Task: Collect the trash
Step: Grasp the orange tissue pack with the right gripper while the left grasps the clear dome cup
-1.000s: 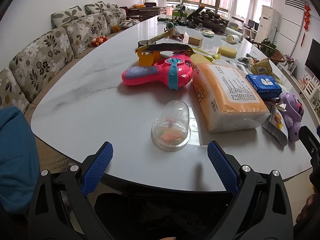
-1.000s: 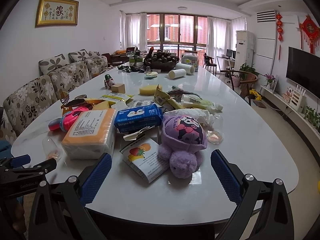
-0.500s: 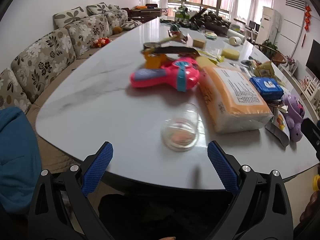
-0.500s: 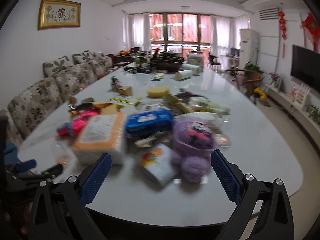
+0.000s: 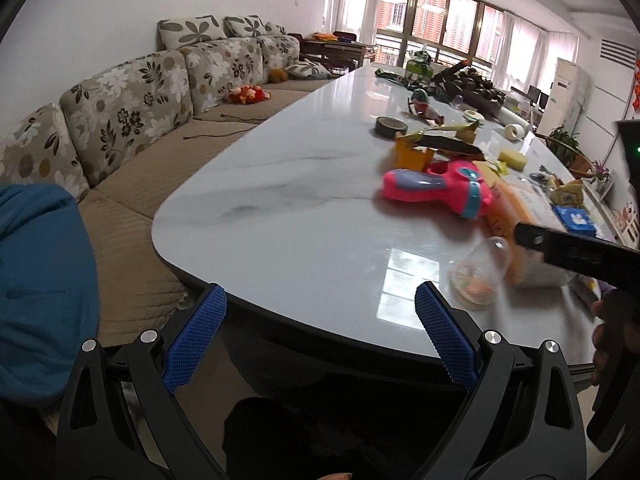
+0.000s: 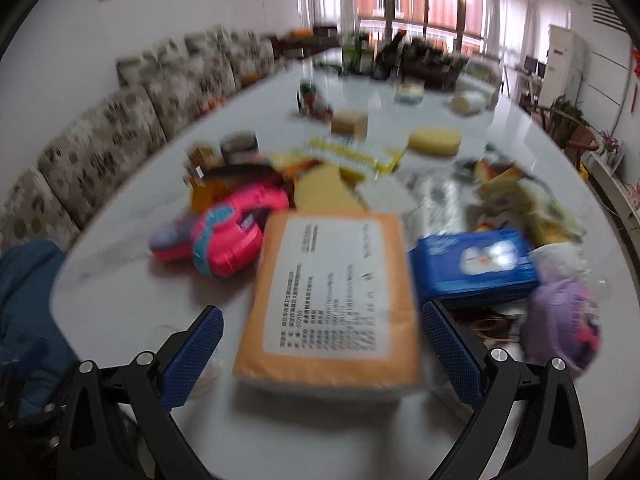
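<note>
Clear cup (image 5: 478, 276) now farther right.

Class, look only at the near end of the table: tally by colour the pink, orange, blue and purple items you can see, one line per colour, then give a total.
Pink: 1, the toy hair dryer
Orange: 1, the tissue pack
Blue: 1, the wet-wipes pack
Purple: 1, the plush toy
Total: 4
</note>
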`<state>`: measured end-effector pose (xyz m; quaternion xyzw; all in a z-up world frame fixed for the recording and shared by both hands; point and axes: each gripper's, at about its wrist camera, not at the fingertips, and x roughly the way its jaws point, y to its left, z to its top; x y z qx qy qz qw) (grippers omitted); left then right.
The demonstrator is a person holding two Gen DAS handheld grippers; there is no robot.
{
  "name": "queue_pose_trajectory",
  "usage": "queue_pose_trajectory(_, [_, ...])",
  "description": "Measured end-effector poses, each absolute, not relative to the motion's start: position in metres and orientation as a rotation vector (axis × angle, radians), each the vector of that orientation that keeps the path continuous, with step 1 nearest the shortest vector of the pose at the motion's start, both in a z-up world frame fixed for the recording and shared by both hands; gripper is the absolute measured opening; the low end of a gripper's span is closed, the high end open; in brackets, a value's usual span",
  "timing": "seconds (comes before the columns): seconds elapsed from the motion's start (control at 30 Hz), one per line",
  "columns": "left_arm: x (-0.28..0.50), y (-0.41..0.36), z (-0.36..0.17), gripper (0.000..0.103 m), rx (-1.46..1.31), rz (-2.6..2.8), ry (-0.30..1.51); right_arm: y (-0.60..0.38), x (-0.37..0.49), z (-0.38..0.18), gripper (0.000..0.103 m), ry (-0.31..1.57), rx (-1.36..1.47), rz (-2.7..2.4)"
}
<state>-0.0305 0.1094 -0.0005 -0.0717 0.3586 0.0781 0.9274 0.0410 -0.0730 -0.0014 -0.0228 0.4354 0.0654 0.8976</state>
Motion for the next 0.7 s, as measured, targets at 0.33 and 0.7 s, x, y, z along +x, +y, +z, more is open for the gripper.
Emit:
queue_pose_trajectory(0.33, [-0.027,0.094,-0.009,0.093,-0.115,0.03,0.731,-0.102,0.028,0.014,0.069,0.803,0.137,0.349])
queue_pose_trajectory(0.7, [0.017,0.02,-0.011,0.093,0.005,-0.108,0.708,-0.181,-0.073,0.067,0.074,0.579,0.2,0.34])
